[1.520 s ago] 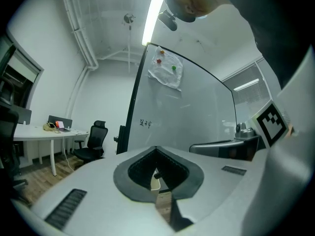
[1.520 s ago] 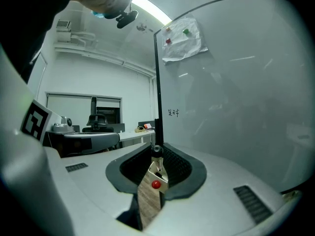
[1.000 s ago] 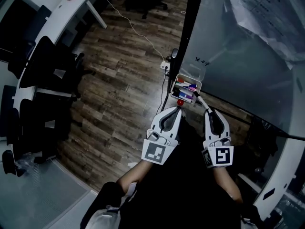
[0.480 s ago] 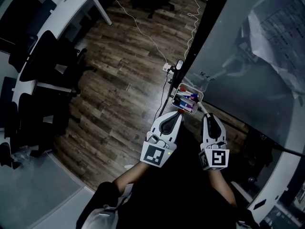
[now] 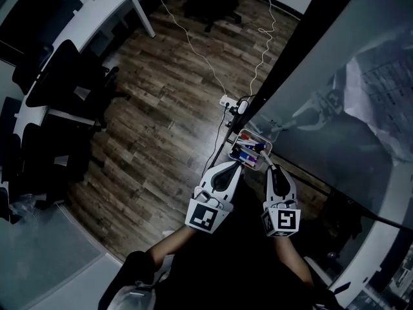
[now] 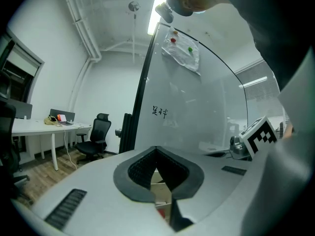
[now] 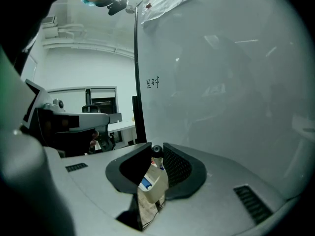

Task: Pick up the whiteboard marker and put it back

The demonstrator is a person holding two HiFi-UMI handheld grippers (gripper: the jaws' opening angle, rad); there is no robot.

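Note:
My right gripper (image 5: 271,171) is shut on a whiteboard marker (image 5: 269,167), which juts past the jaws toward the board. In the right gripper view the marker (image 7: 153,177) stands between the jaws, with its black cap at the tips of the gripper (image 7: 156,150). A small white tray (image 5: 260,140) holding several markers hangs at the foot of the glass whiteboard (image 5: 335,102), just ahead and left of the held marker. My left gripper (image 5: 237,165) is beside the tray's near edge, tips together and holding nothing. In its own view, the left gripper (image 6: 156,150) faces the board.
Black office chairs (image 5: 61,82) and a white desk (image 5: 90,8) stand at the left. A white cable and power strip (image 5: 226,100) lie on the wooden floor (image 5: 168,108) near the board's black frame (image 5: 284,63). Papers (image 5: 381,89) hang on the board.
The head view has swung, so both grippers and the tray sit lower in it. The right gripper still holds the marker by the tray. The left stays shut.

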